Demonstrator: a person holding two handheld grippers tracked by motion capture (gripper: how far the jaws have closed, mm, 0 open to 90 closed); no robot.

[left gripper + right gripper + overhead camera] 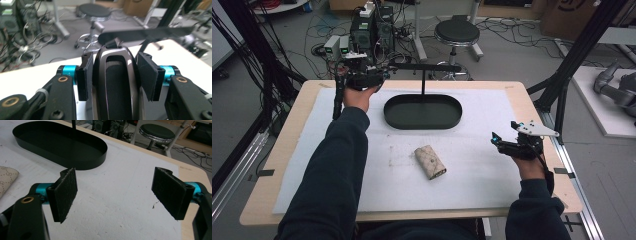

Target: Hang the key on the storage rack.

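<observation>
Headphones [117,82] were what the left gripper [377,80] had hold of, up by the far left corner of the table, just left of the black oval tray [422,111].

From the high view, that gripper sat at the crossbar [424,66] of the thin stand that rose from the tray, raised off the white mat [482,165]. A likely reason for the height: the bar serves as a hanger, so the band had to be carried level with it. A small patterned pouch [430,162] lay on the mat in front of the tray, untouched. The right gripper [504,143] hovered well to the right of the tray and near the table's right edge, probably parked out of the way.

In the left gripper view, the dark, glossy headband with its padded inner strip stood upright between the pads [147,75], which pressed in on its two sides (a firm pinch, as far as could be judged). The crossbar ran blurred just beyond the band's top.

In the right gripper view, the jaws stood wide apart with nothing between them, bare mat below, the tray beyond at upper left.
</observation>
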